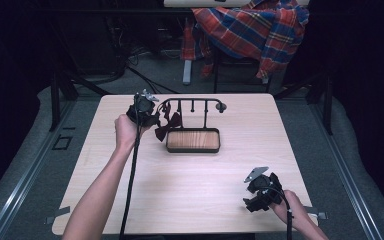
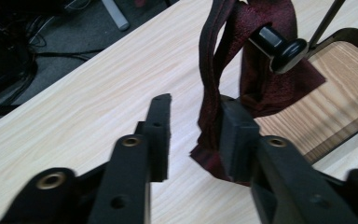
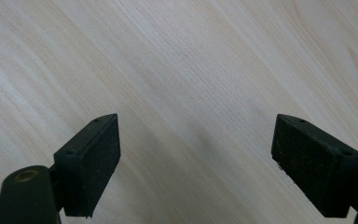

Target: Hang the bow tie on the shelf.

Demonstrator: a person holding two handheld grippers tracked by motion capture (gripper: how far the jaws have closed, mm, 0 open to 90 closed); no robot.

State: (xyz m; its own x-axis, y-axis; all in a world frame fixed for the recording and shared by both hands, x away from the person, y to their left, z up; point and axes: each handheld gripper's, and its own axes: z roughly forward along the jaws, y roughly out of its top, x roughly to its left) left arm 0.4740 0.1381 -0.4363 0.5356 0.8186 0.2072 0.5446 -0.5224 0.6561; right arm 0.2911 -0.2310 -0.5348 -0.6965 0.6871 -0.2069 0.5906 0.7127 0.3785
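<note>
I hold the left gripper point(image 1: 147, 116) near the table's point(image 1: 130, 200) far edge, toward the far-left corner, just beside the rack point(image 1: 194, 102). Its jaws stand apart: the cloth point(image 2: 223, 84) lies against the inner face of one pad, and the other pad is clear of it. The cloth is a dark red bow-shaped piece hanging from the rack's left end peg point(image 2: 279, 44), above the left end of the wooden tray point(image 1: 193, 140). I judge it light, soft and limp, with a napped surface that should not slip; it will fold under pressure, so I would take hold at the doubled strap below the peg. The peg's far side and the cloth's upper edge are cut off. The right gripper point(image 1: 261, 192) sits near the near-right corner, jaws wide apart over bare table.
</note>
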